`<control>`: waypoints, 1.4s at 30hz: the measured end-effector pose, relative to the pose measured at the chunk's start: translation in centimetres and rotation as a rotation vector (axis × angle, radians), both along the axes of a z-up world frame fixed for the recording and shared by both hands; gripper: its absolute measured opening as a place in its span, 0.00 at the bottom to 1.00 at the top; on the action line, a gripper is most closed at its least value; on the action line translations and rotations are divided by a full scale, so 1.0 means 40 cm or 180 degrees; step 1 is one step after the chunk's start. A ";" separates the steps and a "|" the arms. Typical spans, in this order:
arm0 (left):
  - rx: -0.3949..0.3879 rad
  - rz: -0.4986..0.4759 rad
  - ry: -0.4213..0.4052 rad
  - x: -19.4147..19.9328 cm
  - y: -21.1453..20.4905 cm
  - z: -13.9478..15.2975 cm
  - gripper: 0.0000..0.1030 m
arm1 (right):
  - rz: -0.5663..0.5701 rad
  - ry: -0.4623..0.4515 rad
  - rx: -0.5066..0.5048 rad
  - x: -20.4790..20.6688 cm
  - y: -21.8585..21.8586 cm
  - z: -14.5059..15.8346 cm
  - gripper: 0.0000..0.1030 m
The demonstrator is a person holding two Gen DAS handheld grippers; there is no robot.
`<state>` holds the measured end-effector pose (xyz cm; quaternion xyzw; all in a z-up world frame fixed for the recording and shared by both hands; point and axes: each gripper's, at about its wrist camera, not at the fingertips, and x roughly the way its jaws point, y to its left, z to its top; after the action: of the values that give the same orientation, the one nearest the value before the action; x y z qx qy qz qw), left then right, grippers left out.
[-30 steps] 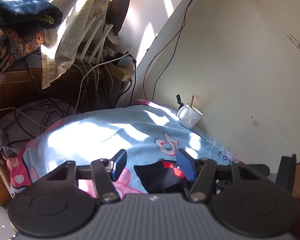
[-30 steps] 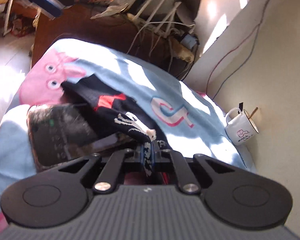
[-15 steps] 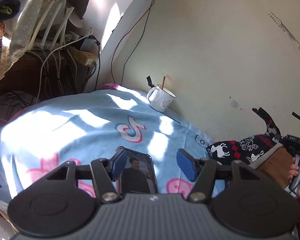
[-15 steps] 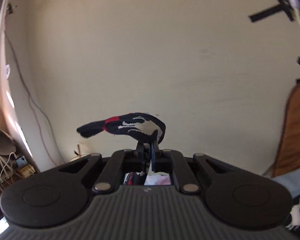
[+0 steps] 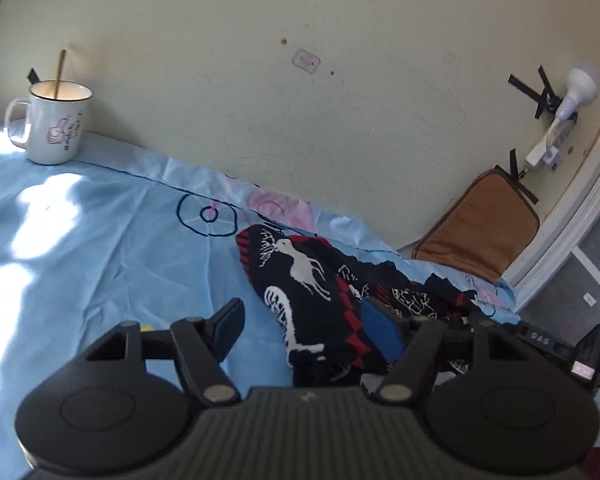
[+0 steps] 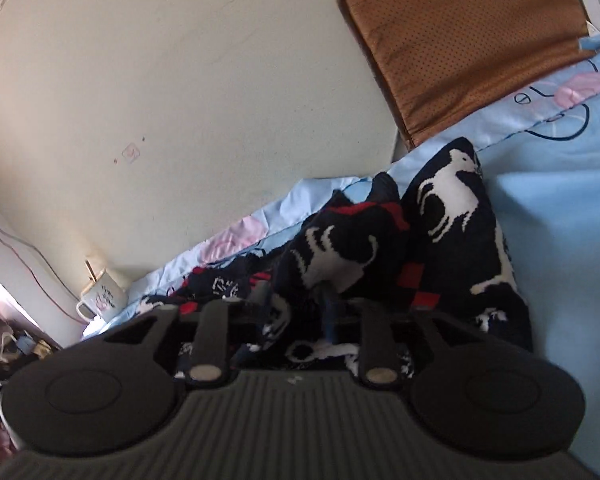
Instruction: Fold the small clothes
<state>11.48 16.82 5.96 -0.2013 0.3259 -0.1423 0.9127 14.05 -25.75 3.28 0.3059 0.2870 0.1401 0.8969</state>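
A dark navy knit garment with white deer and red patches point(image 5: 300, 280) lies bunched on the light blue sheet point(image 5: 100, 248) near the wall. My left gripper point(image 5: 304, 320) is open, its jaws astride the garment's near edge, the right pad point(image 5: 380, 330) against the cloth. In the right wrist view the same garment point(image 6: 452, 216) lies crumpled just ahead. My right gripper point(image 6: 296, 300) has its jaws parted over the cloth, which fills the gap between them.
A white enamel mug with a stick in it point(image 5: 54, 124) stands on the sheet by the wall, also in the right wrist view point(image 6: 104, 300). A brown cushion point(image 5: 480, 228) leans on the wall at the right. A lamp bulb and plug point(image 5: 564, 108) hang above it.
My right gripper has brought the garment down from mid-air onto the sheet by the wall and opened. My left gripper has swung right, from over the phone to the garment.
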 end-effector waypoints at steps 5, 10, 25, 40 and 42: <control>0.0121 -0.0154 0.0397 0.186 -0.097 -0.081 0.51 | -0.0132 0.0106 -0.0259 0.097 -0.009 0.016 0.64; 0.0381 -0.0079 0.0124 0.216 -0.129 -0.033 0.23 | -0.0016 -0.0051 -0.0939 0.154 0.049 0.057 0.64; 0.0823 0.0016 0.0114 0.160 -0.141 -0.097 0.56 | 0.0176 -0.0060 -0.1809 0.080 0.081 0.022 0.13; 0.0812 -0.0050 0.0145 0.169 -0.161 -0.133 0.58 | -0.0683 0.0215 0.0289 0.029 -0.239 -0.095 0.40; 0.0753 -0.0071 0.0139 0.167 -0.154 -0.130 0.39 | -0.0738 0.0155 0.0018 0.036 -0.216 -0.077 0.19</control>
<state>18.17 10.64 0.76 -0.0916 0.3625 -0.1085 0.9211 15.51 -34.37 0.19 0.3428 0.2710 0.0287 0.8990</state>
